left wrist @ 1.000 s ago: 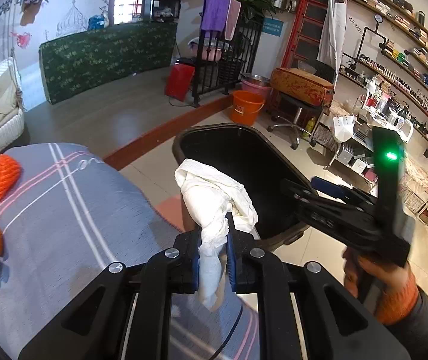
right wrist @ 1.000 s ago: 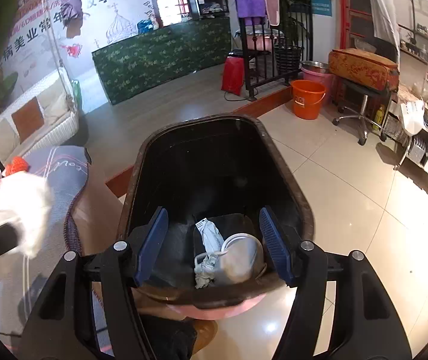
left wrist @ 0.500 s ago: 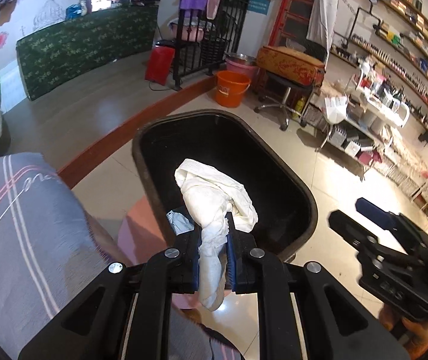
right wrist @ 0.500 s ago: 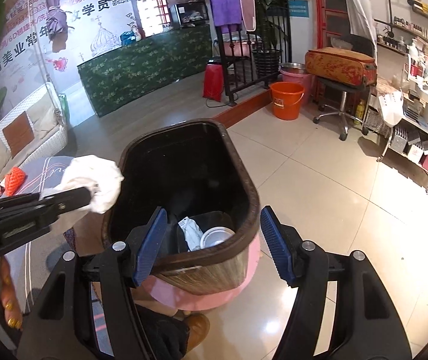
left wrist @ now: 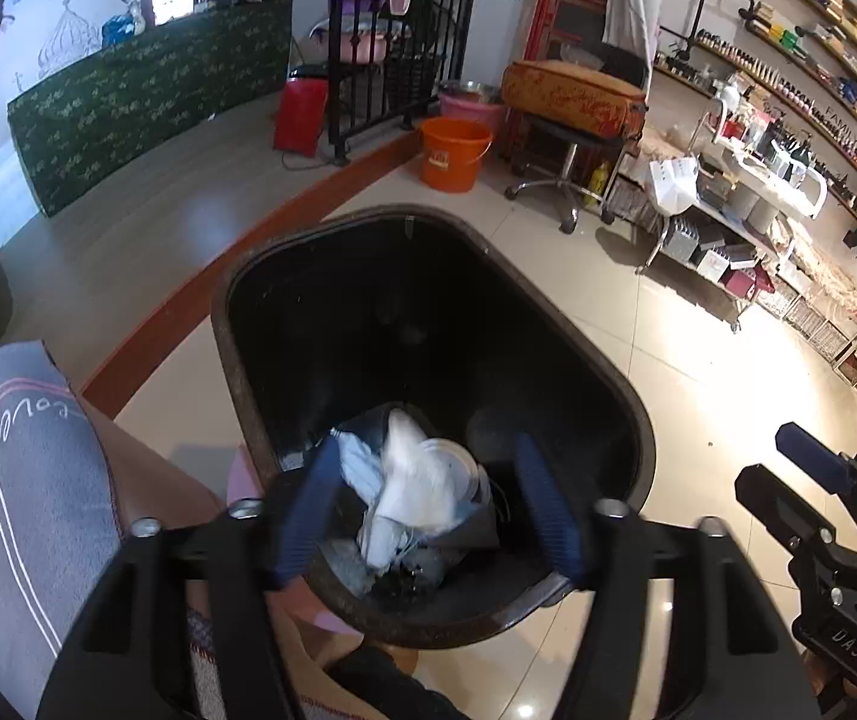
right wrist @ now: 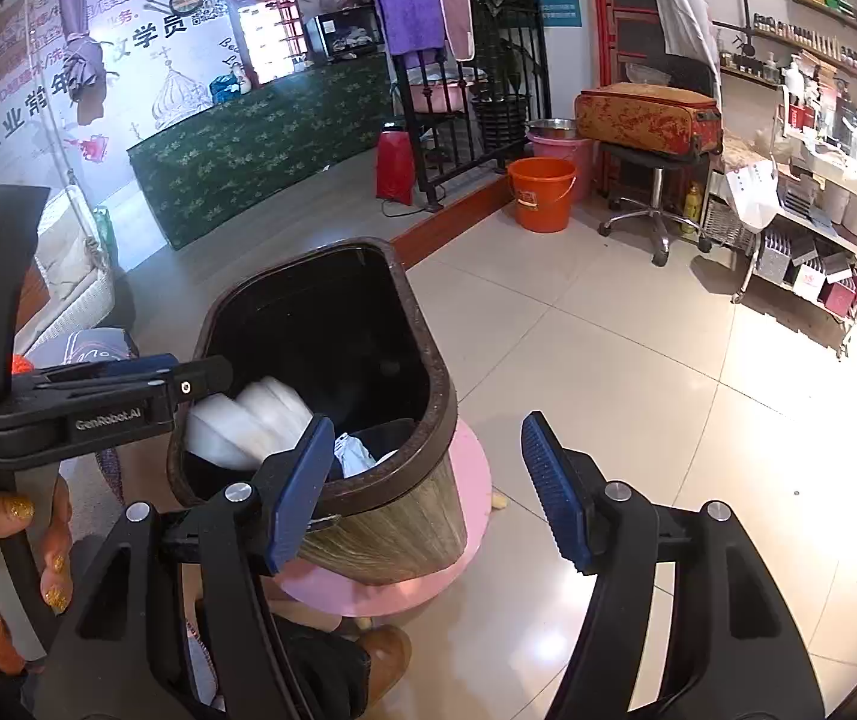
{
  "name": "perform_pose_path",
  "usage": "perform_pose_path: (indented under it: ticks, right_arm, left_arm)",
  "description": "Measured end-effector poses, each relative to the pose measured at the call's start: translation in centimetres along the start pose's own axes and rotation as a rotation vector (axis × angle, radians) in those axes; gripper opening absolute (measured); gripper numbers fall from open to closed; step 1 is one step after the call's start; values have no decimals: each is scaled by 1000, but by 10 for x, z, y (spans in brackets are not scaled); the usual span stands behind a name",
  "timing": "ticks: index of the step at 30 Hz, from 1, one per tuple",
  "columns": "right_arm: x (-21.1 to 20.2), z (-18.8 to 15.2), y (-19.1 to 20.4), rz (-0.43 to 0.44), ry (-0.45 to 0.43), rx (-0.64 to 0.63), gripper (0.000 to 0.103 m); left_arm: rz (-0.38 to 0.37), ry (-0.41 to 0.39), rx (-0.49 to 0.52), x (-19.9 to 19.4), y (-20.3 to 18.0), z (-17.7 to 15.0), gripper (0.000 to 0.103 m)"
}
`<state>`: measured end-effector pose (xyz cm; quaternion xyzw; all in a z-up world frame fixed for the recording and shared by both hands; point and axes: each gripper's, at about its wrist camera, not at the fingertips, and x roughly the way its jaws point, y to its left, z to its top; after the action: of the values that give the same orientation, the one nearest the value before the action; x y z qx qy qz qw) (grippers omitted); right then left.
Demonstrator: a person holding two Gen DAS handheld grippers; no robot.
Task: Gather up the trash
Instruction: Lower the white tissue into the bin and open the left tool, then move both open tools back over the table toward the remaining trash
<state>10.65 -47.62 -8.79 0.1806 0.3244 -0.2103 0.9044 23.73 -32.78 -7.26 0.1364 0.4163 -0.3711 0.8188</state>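
left hand-held gripper (left wrist: 428, 507) just opened, tissue (left wrist: 410, 480) released

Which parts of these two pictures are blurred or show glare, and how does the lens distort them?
Left wrist view: the white tissue dropping into the trash bin is motion-smeared; small glare spots on the floor tiles. Right wrist view: the same tissue blurs beside the left gripper; bright window glare washes the tiles at right. Both: fisheye bending, dark corners.
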Motion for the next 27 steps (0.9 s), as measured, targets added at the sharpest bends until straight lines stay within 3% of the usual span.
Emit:
perform_pose_path:
  ticks: [3,11,15,21,27]
  right_arm:
    - [2,0,0,-4,4,0,65]
    - [0,3,1,2,2,-5,66]
    - [-1,3,7,6,-8,-13,74]
    - [3,4,37,81,10,-55,79]
    - [9,-5,107,235,63,-167,79]
  left_arm:
    - [7,-10,0,-1,-2,2,80]
    - [14,-30,-31,-12,4,-1,83]
    - [48,-67,-54,-30,14,-7,86]
    - [94,-101,-163,-65,52,-31,91]
    - [193,-138,-266,-112,98,-71,92]
